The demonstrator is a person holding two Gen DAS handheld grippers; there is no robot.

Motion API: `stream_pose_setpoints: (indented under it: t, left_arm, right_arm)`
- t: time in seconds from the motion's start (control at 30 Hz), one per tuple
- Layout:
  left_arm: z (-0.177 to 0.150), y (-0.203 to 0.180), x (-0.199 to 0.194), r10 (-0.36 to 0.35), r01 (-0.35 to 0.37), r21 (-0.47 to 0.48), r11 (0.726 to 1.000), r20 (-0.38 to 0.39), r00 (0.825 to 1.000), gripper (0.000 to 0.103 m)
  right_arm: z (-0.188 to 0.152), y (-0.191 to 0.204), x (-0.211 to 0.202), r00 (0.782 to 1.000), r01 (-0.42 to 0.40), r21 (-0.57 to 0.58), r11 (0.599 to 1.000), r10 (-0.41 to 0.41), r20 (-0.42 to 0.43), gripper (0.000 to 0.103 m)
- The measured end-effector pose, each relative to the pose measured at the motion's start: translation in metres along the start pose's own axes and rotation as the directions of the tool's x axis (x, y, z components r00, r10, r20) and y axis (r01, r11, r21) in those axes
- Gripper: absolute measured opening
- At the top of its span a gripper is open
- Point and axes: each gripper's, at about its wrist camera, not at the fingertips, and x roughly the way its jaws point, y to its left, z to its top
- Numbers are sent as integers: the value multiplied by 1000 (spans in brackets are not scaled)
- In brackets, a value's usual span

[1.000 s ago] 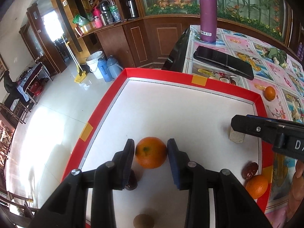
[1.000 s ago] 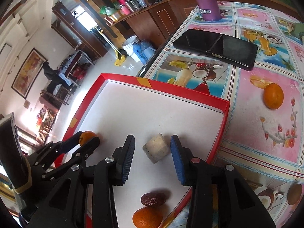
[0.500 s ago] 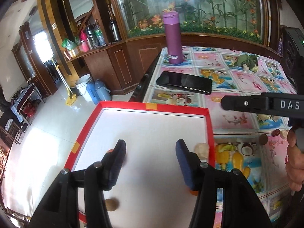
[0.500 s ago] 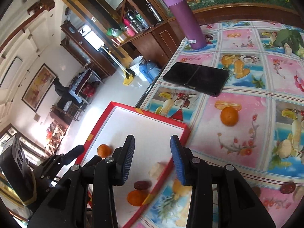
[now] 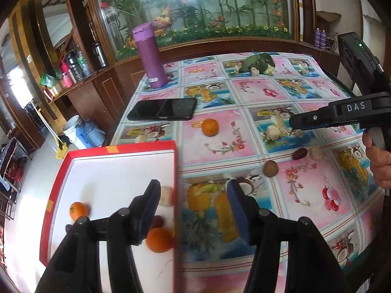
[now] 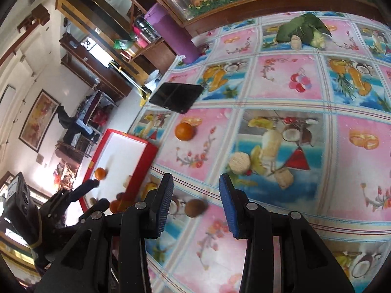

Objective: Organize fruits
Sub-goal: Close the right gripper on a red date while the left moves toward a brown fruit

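Observation:
A red-rimmed white tray (image 5: 117, 149) holds two oranges (image 5: 78, 210) (image 5: 158, 239), a dark date (image 5: 157, 221) and a pale chunk (image 5: 166, 195). On the tablecloth lie a loose orange (image 5: 210, 127), a kiwi (image 5: 270, 168), a date (image 5: 299, 153) and pale chunks (image 5: 272, 131). My left gripper (image 5: 193, 210) is open and empty above the tray's right rim. My right gripper (image 6: 195, 205) is open and empty above the kiwi (image 6: 195, 208). The loose orange (image 6: 184, 131) and the tray (image 6: 149, 155) lie to its left.
A black phone (image 5: 162, 109) and a purple bottle (image 5: 149, 56) stand at the far left of the table. A green leafy bundle (image 5: 259, 62) lies at the back. The table edge drops to the floor at left. Pale chunks (image 6: 240, 163) lie ahead of the right gripper.
Both grippers have risen and swung right, away from the tray. The left one has left the orange on the tray; the right one has left the pale chunk there. Both stay open.

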Motion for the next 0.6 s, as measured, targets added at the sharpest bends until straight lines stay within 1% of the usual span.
stream_pose_setpoints:
  t: [0.13,0.17,0.27,0.47,0.6]
  left_arm:
    - [1,-23,8,-37,37,28,999,-16,999,60]
    - [1,-27,11,-43,44,32,999,-22,999,60]
    - [0,-36,17,-64,65,40,997,-38,997,60]
    - [-2,-39,24,-75,78,41,996,-52,996,60]
    - [-4,-36,25,-77,79,24,997,-55,995,60]
  right_arm:
    - [-9,-17,6,995,62,-26,998,-63,-74,38]
    - [-11,-19,8,993,88,-34,996,-90,-79,38]
    - [-14,-24,16,987,115,-54,992,-120,-103,38]
    - [-19,-22,28,978,160,-104,982,-172,-120,38]
    - [-25,-12,32,969,200,-169,965,-220,-111,38]
